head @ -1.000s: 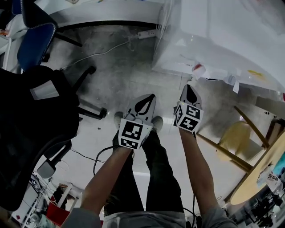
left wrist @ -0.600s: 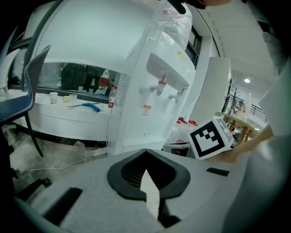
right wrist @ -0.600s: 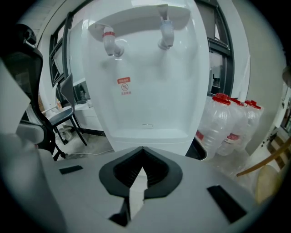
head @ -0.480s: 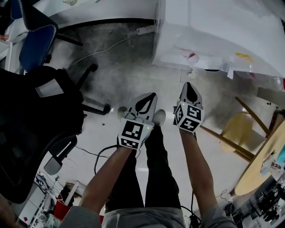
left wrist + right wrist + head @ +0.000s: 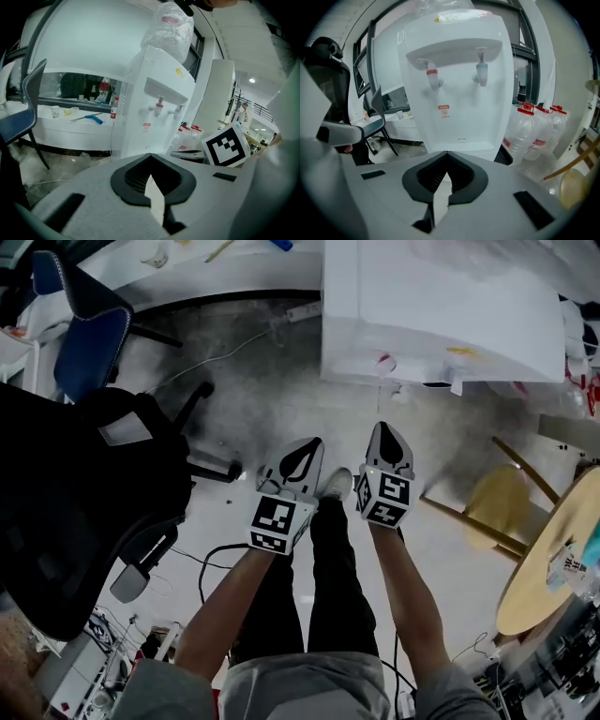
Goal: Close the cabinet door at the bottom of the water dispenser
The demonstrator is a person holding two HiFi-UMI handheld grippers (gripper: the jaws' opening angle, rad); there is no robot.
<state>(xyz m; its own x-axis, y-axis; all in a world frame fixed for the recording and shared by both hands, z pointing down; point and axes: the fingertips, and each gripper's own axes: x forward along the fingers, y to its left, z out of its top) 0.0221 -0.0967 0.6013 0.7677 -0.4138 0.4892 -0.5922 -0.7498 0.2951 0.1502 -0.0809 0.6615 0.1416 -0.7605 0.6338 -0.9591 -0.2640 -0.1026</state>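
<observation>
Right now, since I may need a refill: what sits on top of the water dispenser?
A clear, crinkled plastic bottle with a red label sits on the white water dispenser. How much water it holds cannot be seen; the wrinkled plastic hides that.

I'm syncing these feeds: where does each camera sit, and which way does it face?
Head view: on the person's head, looking steeply down at floor and water dispenser top; shows forearms, legs, left tool, right tool.
Left gripper view: on the left tool, facing the dispenser obliquely; its shut jaws below, the right tool's marker cube at right.
Right gripper view: on the right tool, facing the dispenser's front squarely; its shut jaws below.
Shared: both gripper views show the dispenser's two taps.
</observation>
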